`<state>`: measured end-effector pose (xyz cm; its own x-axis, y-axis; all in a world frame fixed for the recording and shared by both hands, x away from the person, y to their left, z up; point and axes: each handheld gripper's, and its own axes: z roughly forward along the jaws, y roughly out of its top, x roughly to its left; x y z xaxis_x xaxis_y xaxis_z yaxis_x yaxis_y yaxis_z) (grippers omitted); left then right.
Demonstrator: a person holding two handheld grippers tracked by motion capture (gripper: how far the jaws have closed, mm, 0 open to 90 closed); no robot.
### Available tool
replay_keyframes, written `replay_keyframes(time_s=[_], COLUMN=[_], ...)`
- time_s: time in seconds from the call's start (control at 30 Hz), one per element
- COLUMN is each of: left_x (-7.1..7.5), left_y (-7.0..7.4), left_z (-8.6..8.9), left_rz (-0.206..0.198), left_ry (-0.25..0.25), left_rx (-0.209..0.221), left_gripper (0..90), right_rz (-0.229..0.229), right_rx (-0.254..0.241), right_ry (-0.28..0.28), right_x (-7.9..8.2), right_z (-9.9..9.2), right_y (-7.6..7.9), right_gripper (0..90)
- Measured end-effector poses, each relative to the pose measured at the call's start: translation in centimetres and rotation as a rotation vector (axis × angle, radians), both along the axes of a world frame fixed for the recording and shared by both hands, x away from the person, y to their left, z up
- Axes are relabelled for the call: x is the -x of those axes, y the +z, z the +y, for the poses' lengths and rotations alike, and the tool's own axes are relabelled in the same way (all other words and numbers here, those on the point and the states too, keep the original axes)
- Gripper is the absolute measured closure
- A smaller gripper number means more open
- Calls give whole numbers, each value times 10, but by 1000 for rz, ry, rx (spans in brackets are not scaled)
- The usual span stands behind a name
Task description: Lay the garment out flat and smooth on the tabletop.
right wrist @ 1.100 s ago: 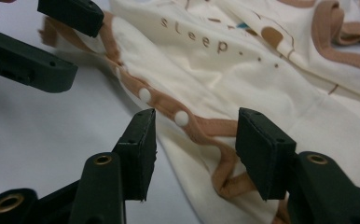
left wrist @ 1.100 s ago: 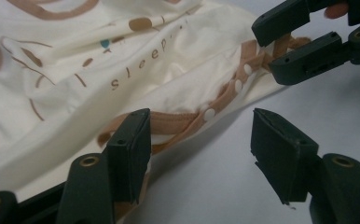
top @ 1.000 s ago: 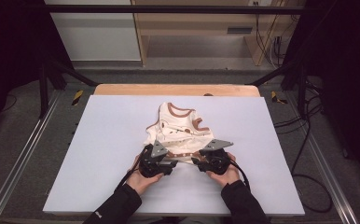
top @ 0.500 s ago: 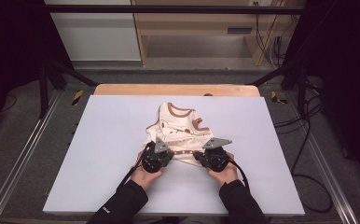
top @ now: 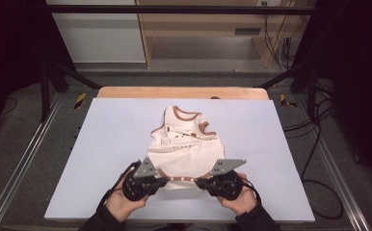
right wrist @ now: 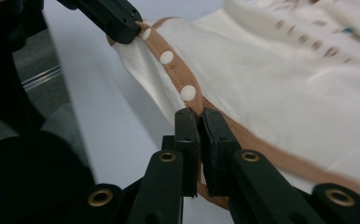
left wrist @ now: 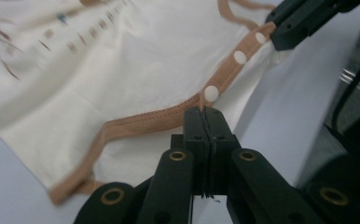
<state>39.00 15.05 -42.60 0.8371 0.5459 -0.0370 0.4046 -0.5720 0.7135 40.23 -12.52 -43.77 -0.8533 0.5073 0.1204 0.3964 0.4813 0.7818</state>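
I have a wide, flat table (top: 107,144) with a smooth pale lilac top, and near its middle, toward my side, lies the baby bodysuit (top: 186,149). It is soft cream knit with a small scattered print across the chest and tan binding around the neck, armholes and lower edge; the upper part sits rumpled, the lower panel lies flatter.

My left gripper (top: 162,181) and right gripper (top: 199,182) sit at the two ends of the snap flap, the near hem. In the left gripper view the jaws are pressed together on the tan binding (left wrist: 169,119) just below a white snap (left wrist: 211,93). In the right gripper view the jaws are nearly together with the binding pinched between them, beside another snap (right wrist: 188,92).

I judge the step to be lifting or drawing this hem. To do it well I would move both hands evenly and keep the strip between them lightly taut, since thin knit stretches and slides. The binding is thick and stitched, so it gives the firmest bite; the snaps are hard round studs best kept out of the jaws.
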Motion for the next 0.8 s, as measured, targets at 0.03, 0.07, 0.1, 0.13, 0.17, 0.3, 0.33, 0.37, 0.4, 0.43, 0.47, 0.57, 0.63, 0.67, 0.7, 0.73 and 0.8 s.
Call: replay_keyframes(time_s=[0.03, 0.07, 0.1, 0.13, 0.17, 0.3, 0.33, 0.37, 0.4, 0.43, 0.47, 0.57, 0.63, 0.67, 0.7, 0.73, 0.8], left_x=[6, 11, 15, 17, 18, 7, 3, -2, -7, -13, -18, -30, -34, -35, -35, -35, -35], left_y=[-5, -11, -16, -20, -23, -20, -20, -22, -25, -29, -33, -49, -56, -58, -60, -60, -61], left_z=[-1, -1, -1, 0, 1, 17, 23, 29, 37, 43, 50, 61, 62, 61, 60, 59, 58], left_rz=[11, 19, 29, 35, 29, -42, -65, -73, -68, -62, -60, -32, -38, -35, -38, -47, -59], left_ry=[-2, -5, -6, -9, -4, 104, 143, 182, 213, 250, 287, 369, 395, 402, 405, 409, 411], left_rx=[-10, -8, 0, 6, 16, 70, 72, 74, 85, 89, 85, 88, 68, 64, 50, 38, 30], left_gripper=[891, 889, 887, 882, 863, 586, 496, 407, 379, 354, 309, 289, 312, 327, 349, 380, 443], right_rz=[19, 31, 46, 53, 53, 21, 6, -18, -38, -48, -62, -42, -23, -19, -27, -29, -31], right_rx=[7, 15, 27, 26, 14, -49, -58, -60, -56, -49, -35, -17, 15, 33, 45, 49, 36], right_ry=[-1, -1, -3, -5, -10, -96, -128, -171, -220, -268, -318, -397, -417, -418, -424, -428, -439], right_x=[5, 9, 13, 14, 14, 6, 4, 2, -2, -5, -9, -20, -25, -27, -28, -29, -32], right_z=[1, 2, 3, 3, 2, -12, -18, -24, -30, -37, -44, -59, -63, -63, -63, -62, -62], right_y=[-4, -9, -13, -16, -18, -15, -15, -16, -18, -21, -24, -41, -51, -54, -56, -57, -57], right_gripper=[827, 802, 777, 740, 694, 518, 477, 423, 389, 375, 349, 340, 378, 388, 396, 417, 454])
